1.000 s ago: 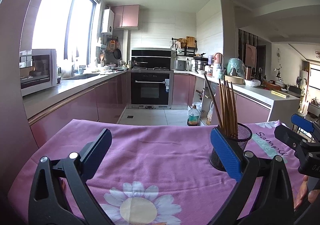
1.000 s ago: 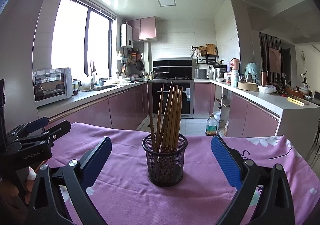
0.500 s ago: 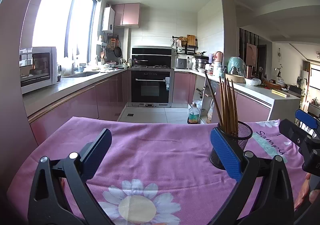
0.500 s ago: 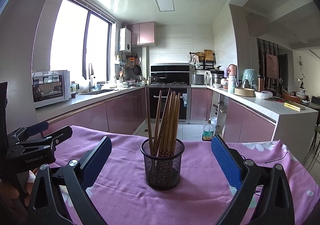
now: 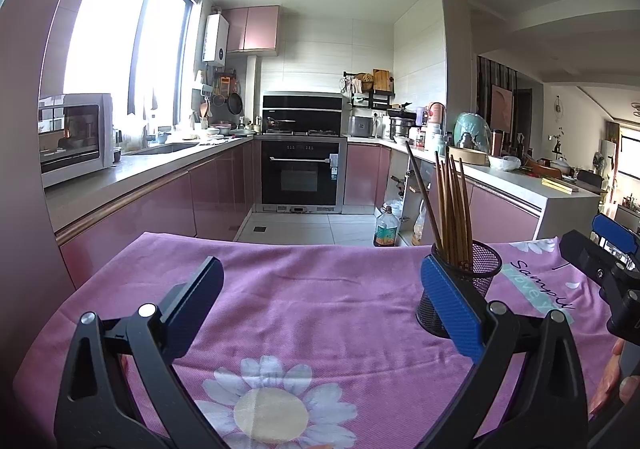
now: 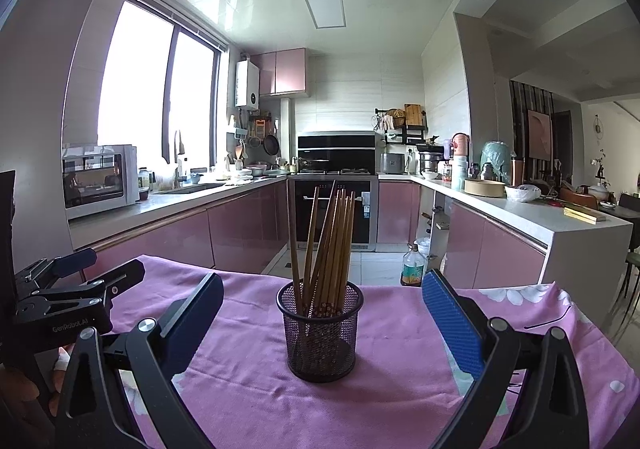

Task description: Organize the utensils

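Note:
A black mesh cup [image 6: 321, 333] stands upright on the pink flowered tablecloth [image 6: 392, 333], holding several brown wooden chopsticks [image 6: 330, 241] that lean a little. My right gripper [image 6: 320, 313] is open, its fingers wide on either side of the cup and short of it. In the left wrist view the same mesh cup [image 5: 478, 281] sits just behind the right finger of my left gripper [image 5: 320, 301], which is open over bare cloth. The chopsticks [image 5: 450, 209] rise above that finger. Each gripper shows at the edge of the other's view.
The table's far edge [image 5: 320, 245] drops to a tiled kitchen floor with a bottle [image 5: 386, 229] standing on it. Pink cabinets, an oven [image 5: 302, 173] and counters lie beyond. A microwave [image 5: 74, 137] sits on the left counter. A hand [image 6: 24, 385] holds the left gripper.
Both wrist views have tilted slightly upward, so the cup and table sit lower in frame. The cup and chopsticks have not moved on the cloth. Both grippers stay open.

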A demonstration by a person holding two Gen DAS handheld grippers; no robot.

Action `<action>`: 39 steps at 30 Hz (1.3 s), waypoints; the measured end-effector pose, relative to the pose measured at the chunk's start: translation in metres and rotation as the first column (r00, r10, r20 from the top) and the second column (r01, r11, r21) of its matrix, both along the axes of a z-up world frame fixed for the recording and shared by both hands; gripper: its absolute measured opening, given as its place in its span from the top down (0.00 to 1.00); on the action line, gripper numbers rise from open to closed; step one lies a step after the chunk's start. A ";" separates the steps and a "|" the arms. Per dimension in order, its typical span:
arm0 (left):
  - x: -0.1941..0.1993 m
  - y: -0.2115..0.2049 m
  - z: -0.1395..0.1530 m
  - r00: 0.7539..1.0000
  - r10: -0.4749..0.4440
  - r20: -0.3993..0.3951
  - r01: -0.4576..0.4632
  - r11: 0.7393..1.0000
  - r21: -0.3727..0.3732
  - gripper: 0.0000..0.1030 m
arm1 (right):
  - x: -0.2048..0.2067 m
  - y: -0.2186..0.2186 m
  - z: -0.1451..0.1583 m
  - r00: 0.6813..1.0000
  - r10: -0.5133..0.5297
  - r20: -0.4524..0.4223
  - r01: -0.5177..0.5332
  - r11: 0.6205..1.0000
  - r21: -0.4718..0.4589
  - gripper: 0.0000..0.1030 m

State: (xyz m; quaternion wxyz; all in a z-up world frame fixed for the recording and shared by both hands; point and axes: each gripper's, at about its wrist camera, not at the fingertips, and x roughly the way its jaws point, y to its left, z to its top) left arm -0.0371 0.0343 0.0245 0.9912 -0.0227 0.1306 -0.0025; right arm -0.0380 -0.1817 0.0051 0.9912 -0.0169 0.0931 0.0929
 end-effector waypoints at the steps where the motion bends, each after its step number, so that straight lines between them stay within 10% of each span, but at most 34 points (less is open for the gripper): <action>1: 0.000 0.000 0.000 1.000 0.000 0.000 0.000 1.000 0.000 0.05 | -0.001 0.000 0.000 1.000 -0.001 0.002 0.001 1.000 0.001 0.07; 39: -0.004 -0.009 -0.003 1.000 -0.005 0.003 0.005 1.000 0.004 0.05 | -0.003 -0.007 0.000 1.000 -0.013 0.003 0.013 1.000 0.018 0.07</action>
